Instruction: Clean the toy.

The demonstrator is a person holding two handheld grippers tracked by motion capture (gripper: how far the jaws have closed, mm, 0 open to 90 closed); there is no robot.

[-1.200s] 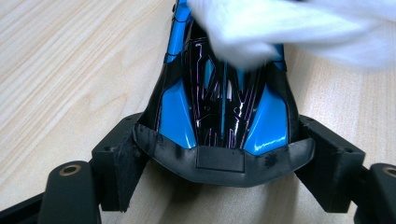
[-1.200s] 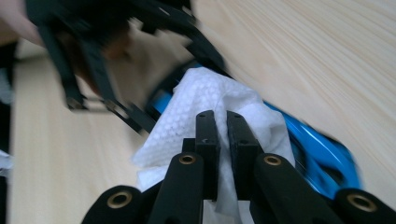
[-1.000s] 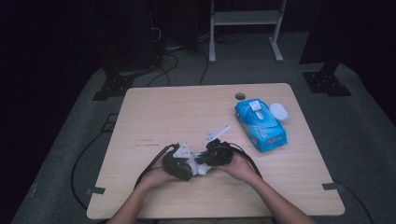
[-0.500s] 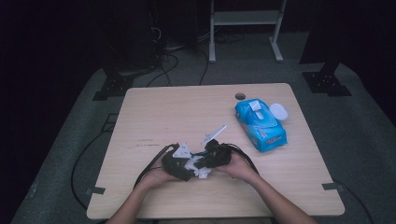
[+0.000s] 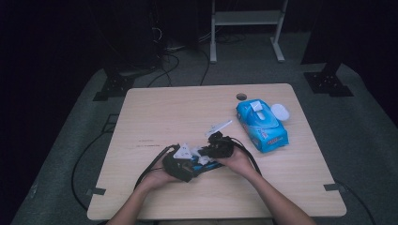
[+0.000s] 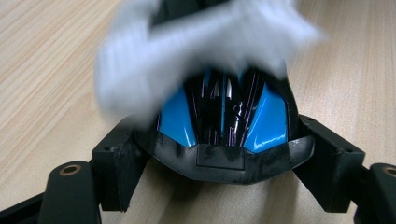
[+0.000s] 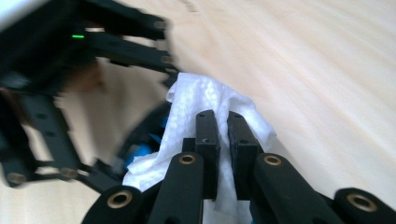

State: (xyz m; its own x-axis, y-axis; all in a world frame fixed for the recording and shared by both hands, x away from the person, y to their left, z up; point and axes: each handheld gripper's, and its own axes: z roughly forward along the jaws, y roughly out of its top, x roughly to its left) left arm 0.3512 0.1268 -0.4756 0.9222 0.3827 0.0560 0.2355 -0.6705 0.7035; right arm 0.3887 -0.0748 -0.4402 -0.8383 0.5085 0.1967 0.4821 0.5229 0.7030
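A glossy black and blue object (image 6: 224,126) rests on the wooden table between the jaws of my left gripper (image 6: 224,156), and both pads press on its sides. My right gripper (image 7: 223,126) is shut on a crumpled white wipe (image 7: 196,100), which lies against the top of the object. In the left gripper view the wipe (image 6: 187,51) is a blur over the object's far end. In the high view the left gripper (image 5: 180,164) and the right gripper (image 5: 217,149) meet near the table's front, with the wipe (image 5: 199,157) between them.
A blue pack of wipes (image 5: 261,124) lies to the right at the back, with a round white lid (image 5: 280,111) beside it. A cable hole (image 5: 241,96) sits near the table's (image 5: 155,112) far edge. Cables trail off the front left.
My right gripper has shifted a little with the wipe across the object. The left gripper and the object have stayed where they were.
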